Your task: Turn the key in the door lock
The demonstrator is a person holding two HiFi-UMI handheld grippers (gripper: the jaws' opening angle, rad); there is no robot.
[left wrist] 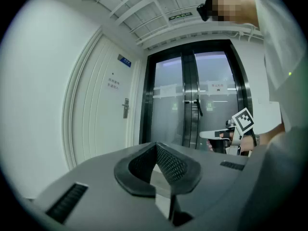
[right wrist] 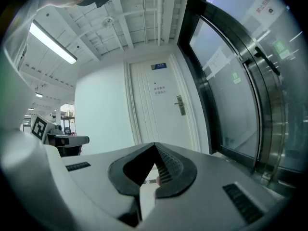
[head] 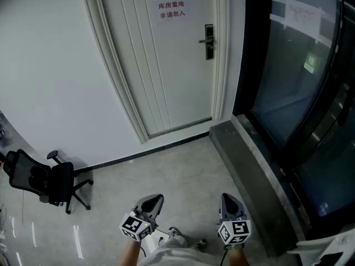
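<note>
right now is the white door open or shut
Shut: the white door sits flush in its frame, with no gap showing.

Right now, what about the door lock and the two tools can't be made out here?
- Lock plate: too small in all three views to show a keyhole or key.
- Right tool: a small pale bit low between its shut jaws, shadowed, unidentifiable in the right gripper view.
- Door sign: print too small to read in both gripper views.
</note>
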